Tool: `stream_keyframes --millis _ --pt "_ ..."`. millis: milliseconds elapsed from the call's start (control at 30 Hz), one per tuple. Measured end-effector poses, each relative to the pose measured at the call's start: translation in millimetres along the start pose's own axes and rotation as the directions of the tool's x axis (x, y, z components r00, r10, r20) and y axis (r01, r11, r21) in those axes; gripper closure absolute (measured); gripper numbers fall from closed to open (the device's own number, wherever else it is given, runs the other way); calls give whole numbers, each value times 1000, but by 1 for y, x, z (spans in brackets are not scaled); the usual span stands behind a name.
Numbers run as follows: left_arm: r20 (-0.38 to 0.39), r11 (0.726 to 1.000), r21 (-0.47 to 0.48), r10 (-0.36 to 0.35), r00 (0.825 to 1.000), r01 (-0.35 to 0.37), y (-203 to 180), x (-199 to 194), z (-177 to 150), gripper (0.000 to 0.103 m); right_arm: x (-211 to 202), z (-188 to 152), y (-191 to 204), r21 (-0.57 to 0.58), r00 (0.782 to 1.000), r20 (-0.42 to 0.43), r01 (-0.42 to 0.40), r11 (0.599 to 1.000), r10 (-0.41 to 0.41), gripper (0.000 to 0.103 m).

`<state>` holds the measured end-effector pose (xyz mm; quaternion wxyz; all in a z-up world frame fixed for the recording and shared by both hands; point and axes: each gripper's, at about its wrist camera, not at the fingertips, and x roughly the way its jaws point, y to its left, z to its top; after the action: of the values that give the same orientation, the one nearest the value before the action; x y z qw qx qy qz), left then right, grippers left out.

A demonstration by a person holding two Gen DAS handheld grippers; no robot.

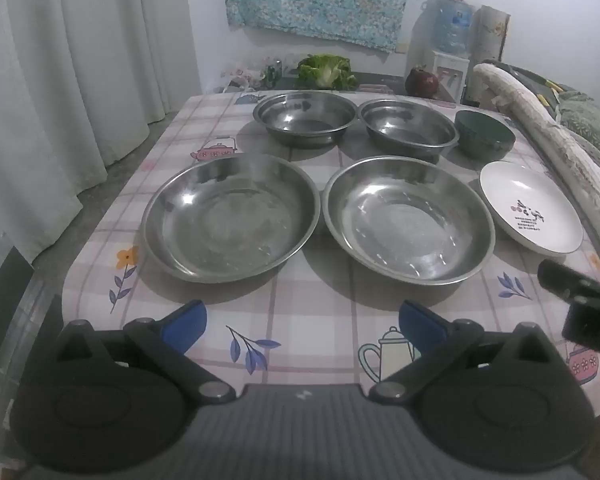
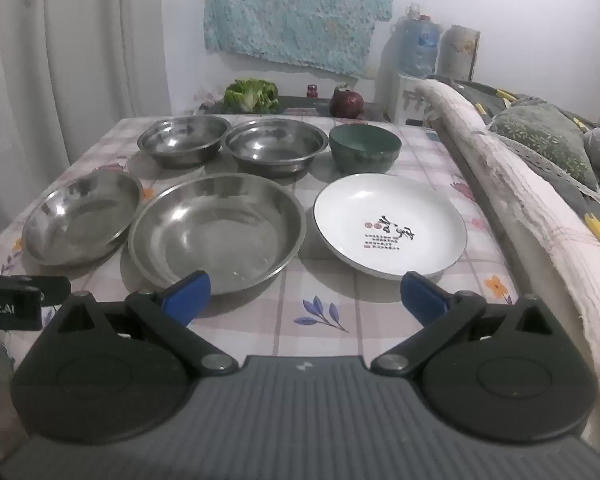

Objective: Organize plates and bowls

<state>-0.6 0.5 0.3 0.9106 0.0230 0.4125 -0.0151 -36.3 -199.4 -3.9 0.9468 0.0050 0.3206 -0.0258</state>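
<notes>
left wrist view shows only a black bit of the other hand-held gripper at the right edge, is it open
Observer: Yes, the right hand-held gripper is wide open, with nothing between its fingers.
Operator: what is it facing
Observer: The gap between the steel plate and the white plate, at their near rims.
Operator: anything in the green bowl
Observer: No, the green bowl is empty, and its inside is pale.

tablecloth (image 1: 320,312): pink plaid | bowl (image 2: 365,148): green | plate (image 2: 390,226): white
</notes>
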Motion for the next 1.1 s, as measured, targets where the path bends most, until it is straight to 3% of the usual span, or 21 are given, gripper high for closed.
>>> stream_keyframes --millis 433,1100 --pt "4 1000 18 -17 1000 17 -3 -7 5 0 -9 8 -6 13 997 43 -60 998 59 1" --pt "-2 999 23 -23 1000 23 -5 -6 5 0 -6 9 -6 11 998 32 -50 999 50 1"
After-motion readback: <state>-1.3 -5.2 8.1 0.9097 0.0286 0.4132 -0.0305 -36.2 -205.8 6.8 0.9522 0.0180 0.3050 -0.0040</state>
